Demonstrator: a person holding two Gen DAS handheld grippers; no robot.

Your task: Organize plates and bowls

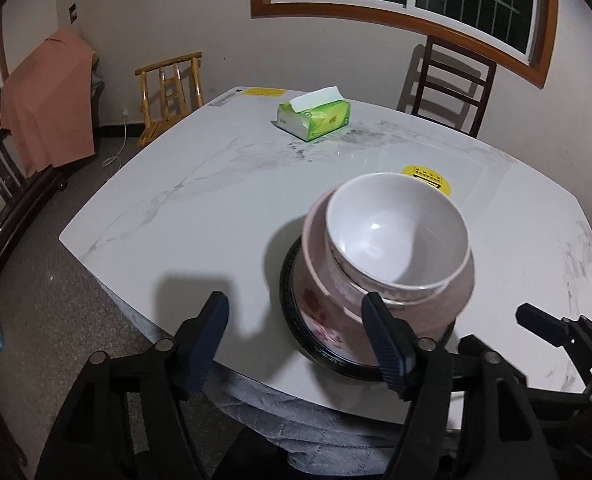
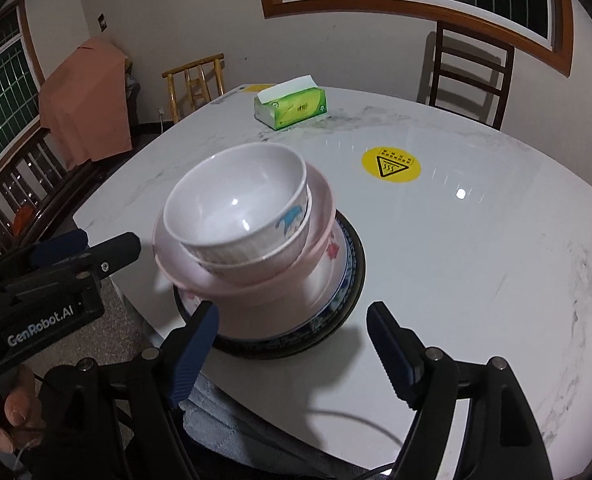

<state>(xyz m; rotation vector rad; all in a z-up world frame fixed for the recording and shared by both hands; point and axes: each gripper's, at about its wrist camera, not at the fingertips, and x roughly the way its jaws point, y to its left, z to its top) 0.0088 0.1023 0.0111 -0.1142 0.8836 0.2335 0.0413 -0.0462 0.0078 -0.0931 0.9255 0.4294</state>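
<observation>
Bowls [image 2: 235,200] sit nested, white inside pink [image 2: 255,276], atop stacked plates [image 2: 336,304] on a marble table [image 2: 476,260]. Both the left gripper [image 1: 296,344] and right gripper [image 2: 291,348] gape wide, gripping nothing. Only the right view shows a hand [image 2: 11,420].

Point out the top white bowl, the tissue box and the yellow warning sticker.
white bowl [image 2: 235,196]: right wrist view, on its inner wall.
tissue box [image 2: 296,110]: right wrist view, on its green side.
yellow warning sticker [image 2: 391,165]: right wrist view, on its centre triangle.
</observation>
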